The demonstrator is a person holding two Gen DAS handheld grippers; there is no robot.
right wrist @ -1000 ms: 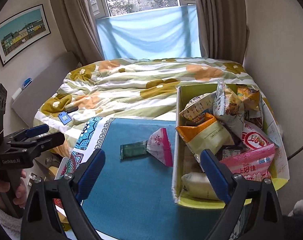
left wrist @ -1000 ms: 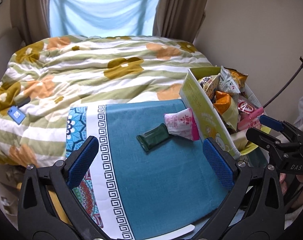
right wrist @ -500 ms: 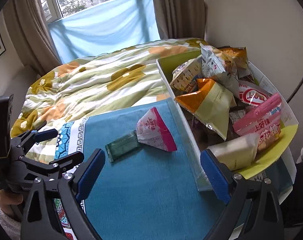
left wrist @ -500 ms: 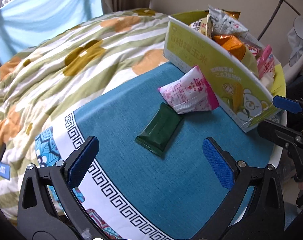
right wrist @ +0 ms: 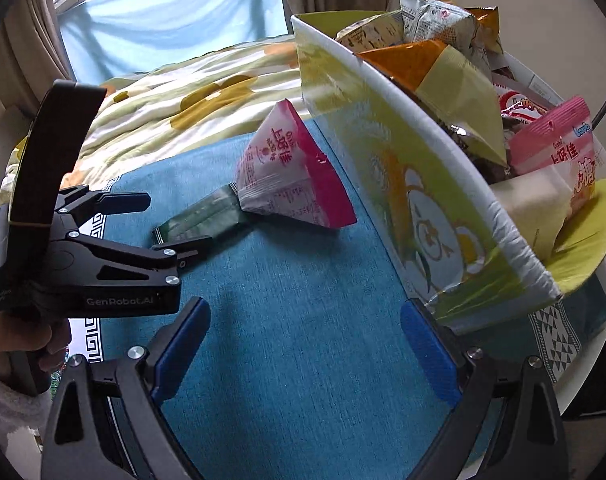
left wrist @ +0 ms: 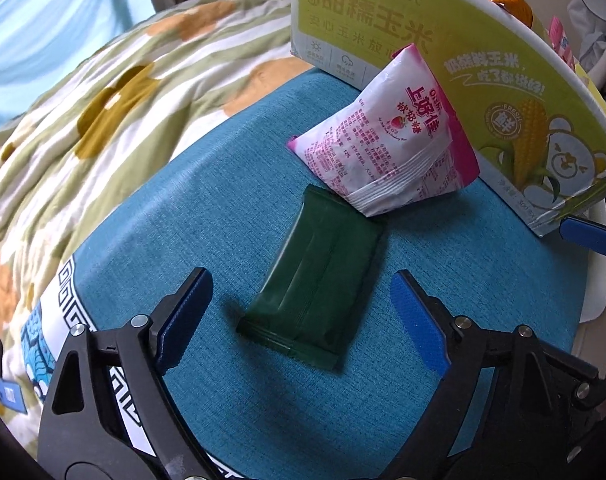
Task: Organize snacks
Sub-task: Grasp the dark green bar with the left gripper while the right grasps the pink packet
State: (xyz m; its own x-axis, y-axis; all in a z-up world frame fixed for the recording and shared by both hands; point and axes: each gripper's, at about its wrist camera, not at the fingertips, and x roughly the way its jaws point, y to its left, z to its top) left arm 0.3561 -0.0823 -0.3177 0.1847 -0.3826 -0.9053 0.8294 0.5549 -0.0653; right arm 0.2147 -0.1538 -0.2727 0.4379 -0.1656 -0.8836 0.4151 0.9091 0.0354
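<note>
A dark green snack packet [left wrist: 317,284] lies flat on the teal cloth [left wrist: 223,208]; it also shows in the right wrist view [right wrist: 201,220]. A pink and white pouch [left wrist: 387,152] rests on its far end and leans on the yellow-green snack box [left wrist: 483,92], which is full of packets [right wrist: 455,80]. My left gripper [left wrist: 301,320] is open, low over the green packet, its near end between the fingers. In the right wrist view the left gripper [right wrist: 155,222] reaches the packet from the left. My right gripper [right wrist: 303,354] is open and empty over the cloth beside the box [right wrist: 423,208].
The cloth covers a round white table [left wrist: 595,264]. A bed with a floral striped quilt [left wrist: 103,112] lies behind it, below a window with curtains [right wrist: 163,12]. The box takes up the table's right side.
My left gripper has moved forward and down to the green packet, which now lies between its fingers. My right gripper has come lower and closer to the cloth and box.
</note>
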